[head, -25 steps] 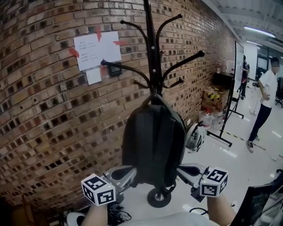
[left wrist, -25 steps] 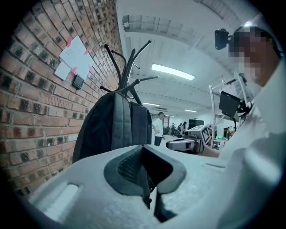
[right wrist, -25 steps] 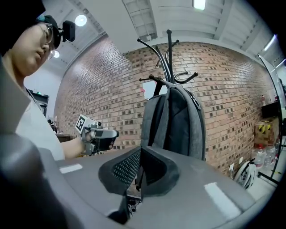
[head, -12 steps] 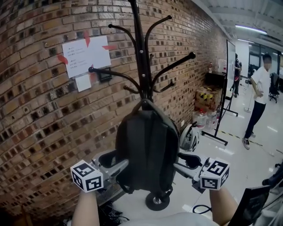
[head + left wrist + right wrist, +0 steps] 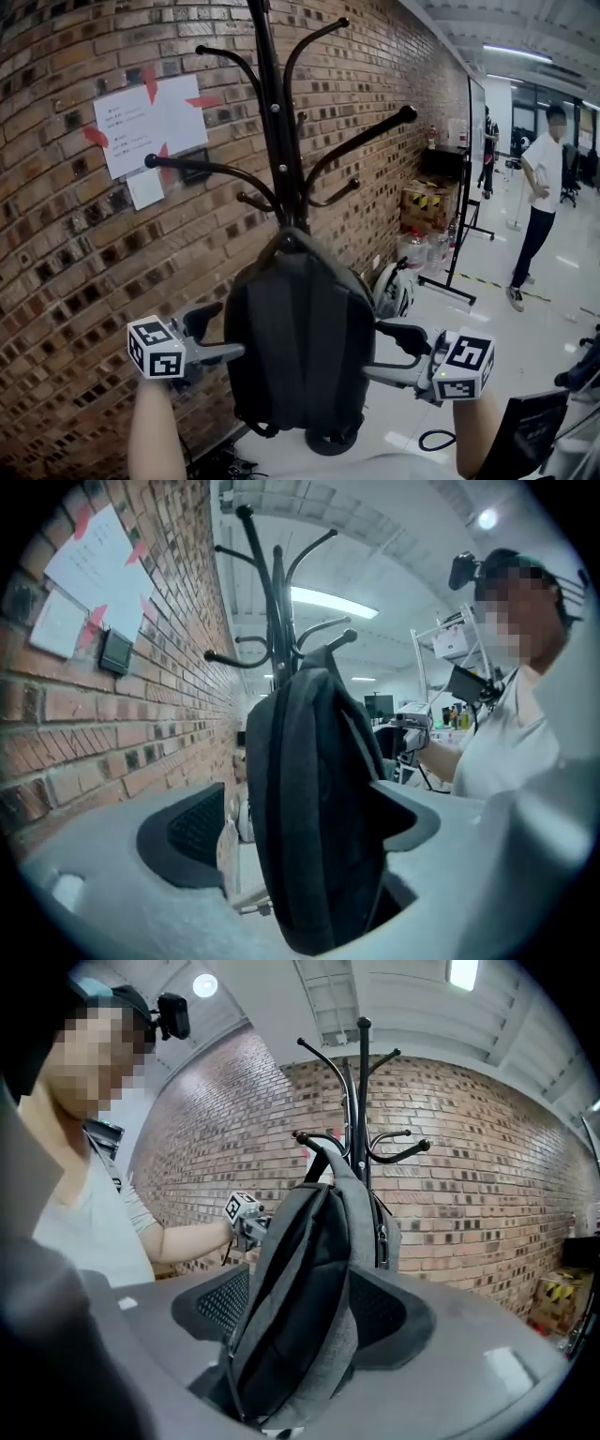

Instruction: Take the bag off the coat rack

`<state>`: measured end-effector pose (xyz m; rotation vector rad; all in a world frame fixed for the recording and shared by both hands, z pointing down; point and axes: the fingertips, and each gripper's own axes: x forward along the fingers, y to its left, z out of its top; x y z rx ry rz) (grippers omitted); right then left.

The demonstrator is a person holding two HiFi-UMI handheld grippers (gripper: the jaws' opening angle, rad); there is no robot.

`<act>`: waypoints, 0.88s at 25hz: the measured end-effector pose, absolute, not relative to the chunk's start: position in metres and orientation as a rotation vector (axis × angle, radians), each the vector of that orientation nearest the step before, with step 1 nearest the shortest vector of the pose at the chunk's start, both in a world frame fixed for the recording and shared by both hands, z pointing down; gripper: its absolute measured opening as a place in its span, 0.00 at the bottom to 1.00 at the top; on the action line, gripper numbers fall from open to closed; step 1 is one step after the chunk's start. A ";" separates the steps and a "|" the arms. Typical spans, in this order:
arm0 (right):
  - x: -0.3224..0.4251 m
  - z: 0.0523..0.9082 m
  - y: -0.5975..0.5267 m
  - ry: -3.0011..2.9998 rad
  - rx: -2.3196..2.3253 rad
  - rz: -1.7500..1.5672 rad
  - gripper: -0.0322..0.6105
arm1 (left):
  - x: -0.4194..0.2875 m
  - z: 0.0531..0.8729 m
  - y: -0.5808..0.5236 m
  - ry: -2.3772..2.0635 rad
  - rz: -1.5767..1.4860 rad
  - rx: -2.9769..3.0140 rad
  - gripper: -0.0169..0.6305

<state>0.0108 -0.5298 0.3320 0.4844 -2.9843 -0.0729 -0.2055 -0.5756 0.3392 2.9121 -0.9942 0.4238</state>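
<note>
A dark grey backpack (image 5: 295,347) hangs by its top loop from the black coat rack (image 5: 272,122) in front of a brick wall. My left gripper (image 5: 214,336) is at the bag's left side, and its jaws are opening. In the left gripper view the backpack (image 5: 314,808) stands between the pads, with a gap on the wall side. My right gripper (image 5: 394,354) is at the bag's right side, its jaws also opening. In the right gripper view the backpack (image 5: 300,1297) fills most of the space between the pads without being squeezed.
Taped papers (image 5: 150,122) are on the brick wall (image 5: 84,281). A white helmet (image 5: 394,291) lies behind the bag, near the rack's round base (image 5: 333,436). A board stand (image 5: 464,187), a cardboard box (image 5: 427,202) and a standing person (image 5: 539,187) are to the right.
Both grippers' jaws have spread apart at the bag's sides and sit higher against it. The bag still hangs from the rack. The head view has shifted right.
</note>
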 end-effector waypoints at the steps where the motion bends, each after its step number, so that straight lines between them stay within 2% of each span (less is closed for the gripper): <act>1: 0.013 0.330 -0.532 -2.988 0.499 -0.083 0.57 | -0.203 0.345 -0.579 -0.940 0.439 2.911 0.76; 6: 0.018 0.330 -0.566 -2.967 0.609 -0.087 0.66 | -0.193 0.357 -0.591 -0.775 0.398 2.923 0.77; 14: -0.014 0.354 -0.598 -2.969 0.501 0.068 0.84 | -0.183 0.368 -0.601 -0.630 0.347 2.902 0.78; 18: -0.026 0.365 -0.597 -3.004 0.400 0.247 0.84 | -0.177 0.371 -0.598 -0.557 0.281 2.889 0.77; 19: -0.029 0.367 -0.595 -3.012 0.373 0.278 0.80 | -0.174 0.372 -0.595 -0.521 0.254 2.887 0.75; 22: -0.029 0.370 -0.597 -3.029 0.387 0.294 0.68 | -0.168 0.373 -0.590 -0.462 0.187 2.893 0.55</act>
